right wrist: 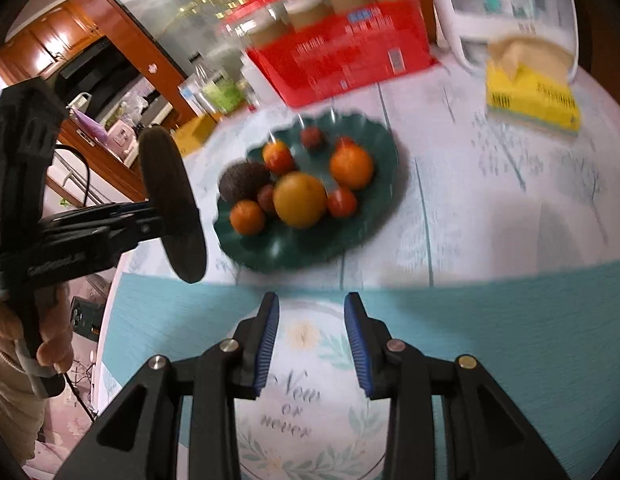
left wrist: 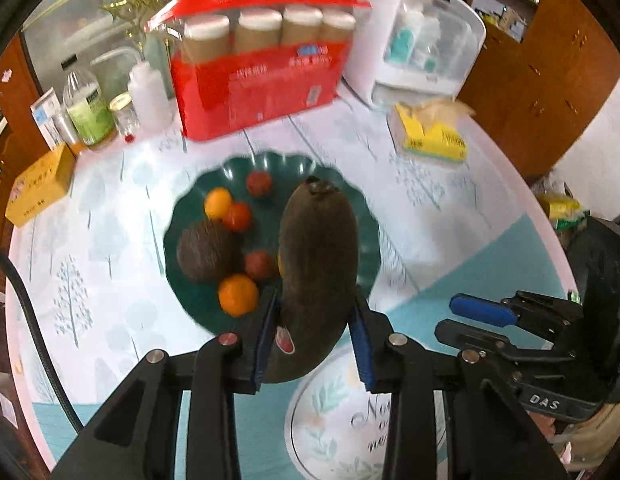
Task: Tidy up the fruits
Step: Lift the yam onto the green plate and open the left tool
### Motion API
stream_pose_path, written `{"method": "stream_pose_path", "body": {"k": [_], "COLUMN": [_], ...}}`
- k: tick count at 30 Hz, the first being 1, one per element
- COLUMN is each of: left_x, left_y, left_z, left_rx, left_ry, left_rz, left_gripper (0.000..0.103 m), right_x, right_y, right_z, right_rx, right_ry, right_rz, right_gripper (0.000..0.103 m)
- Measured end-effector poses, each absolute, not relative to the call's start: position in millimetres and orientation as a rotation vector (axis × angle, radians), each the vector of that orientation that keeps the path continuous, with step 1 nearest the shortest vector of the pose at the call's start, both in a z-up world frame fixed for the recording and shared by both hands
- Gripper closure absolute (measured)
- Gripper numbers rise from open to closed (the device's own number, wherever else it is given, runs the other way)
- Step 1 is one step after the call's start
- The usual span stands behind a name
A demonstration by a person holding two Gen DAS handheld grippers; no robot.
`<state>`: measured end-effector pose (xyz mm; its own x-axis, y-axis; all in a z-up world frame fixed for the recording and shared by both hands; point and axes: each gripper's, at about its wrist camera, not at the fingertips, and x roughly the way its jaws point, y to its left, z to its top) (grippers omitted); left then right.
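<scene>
My left gripper [left wrist: 316, 296] is shut on a long dark brown banana-shaped fruit [left wrist: 318, 264], blue pads pressing its sides; it hangs above the near edge of a dark green scalloped plate [left wrist: 182, 216]. On that plate lie an avocado [left wrist: 206, 250], oranges [left wrist: 238, 294] and small red fruits. In the right wrist view the same fruit [right wrist: 170, 200] hangs at the left in the left gripper [right wrist: 150, 216], beside the green plate [right wrist: 294, 248]. My right gripper [right wrist: 312, 300] is open, nothing between its pads, over a white plate [right wrist: 302, 400] lettered "Now or never".
Behind the green plate stand a red box of jars [left wrist: 258, 80], a white appliance [left wrist: 418, 40] and a yellow tissue pack [left wrist: 434, 136]. Bottles [left wrist: 90, 108] and a yellow carton [left wrist: 42, 184] line the left edge. A hand [right wrist: 50, 344] grips the left tool's handle.
</scene>
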<state>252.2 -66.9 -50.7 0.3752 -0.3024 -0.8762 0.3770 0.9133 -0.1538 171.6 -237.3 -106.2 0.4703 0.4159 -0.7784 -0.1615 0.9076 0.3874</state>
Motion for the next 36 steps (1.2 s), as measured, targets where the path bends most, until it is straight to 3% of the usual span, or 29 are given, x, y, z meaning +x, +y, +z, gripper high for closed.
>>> {"method": "stream_pose_path", "body": {"k": [11, 28, 36], "left_x": [306, 362, 364], "left_y": [-85, -88, -88], "left_z": [-46, -122, -126], "left_rx": [-0.003, -0.016, -0.003], "left_ry": [1.103, 1.239, 1.225], "left_rz": [-0.425, -0.334, -0.317], "left_gripper": [0.071, 0.071, 0.066], "right_x": [240, 289, 290], "right_y": [-233, -231, -230], "right_z": [-52, -116, -129], "right_rx": [0.177, 0.193, 0.187], "right_ry": [0.888, 1.015, 1.037], "right_rz": [0.255, 0.221, 0.231], "right_gripper": [0.069, 0.069, 0.069]}}
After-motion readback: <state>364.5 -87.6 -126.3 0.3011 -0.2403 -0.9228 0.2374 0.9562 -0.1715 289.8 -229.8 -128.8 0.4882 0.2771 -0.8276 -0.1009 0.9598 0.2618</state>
